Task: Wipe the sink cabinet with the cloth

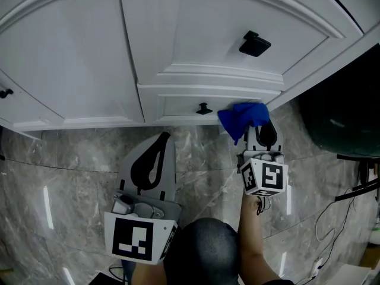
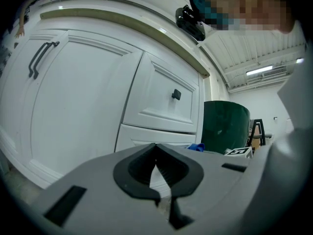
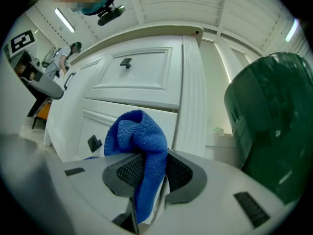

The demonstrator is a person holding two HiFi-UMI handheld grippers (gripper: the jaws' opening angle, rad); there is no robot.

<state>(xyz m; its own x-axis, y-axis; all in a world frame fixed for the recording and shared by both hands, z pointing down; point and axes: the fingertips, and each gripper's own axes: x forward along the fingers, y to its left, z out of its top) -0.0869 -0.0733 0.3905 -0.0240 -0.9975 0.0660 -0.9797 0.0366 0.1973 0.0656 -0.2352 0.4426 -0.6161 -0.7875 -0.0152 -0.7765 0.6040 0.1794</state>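
Two grippers: held low before a white panelled sink cabinet [image 1: 178,52], over a grey marble-look floor [image 1: 71,189].
Right gripper [image 1: 262,130]: fingers clamped on a blue terry cloth [image 1: 242,117].
Cloth: bunched at the right end of the lower drawer front [image 1: 175,104], beside its black knob [image 1: 203,108]; contact unclear.
Left gripper [image 1: 161,139]: fingers closed together, empty, left of the cloth.
Far right: dark green round bin [image 3: 274,131].

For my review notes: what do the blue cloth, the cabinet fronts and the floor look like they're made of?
Blue cloth: likely microfibre or terry, matte; a fine looped pile shows.
Cabinet fronts: white-painted wood or board with a satin finish; shaped panel mouldings and a soft sheen, core not visible.
Floor: polished marble or marble-look tile; grey veining and sharp light reflections.
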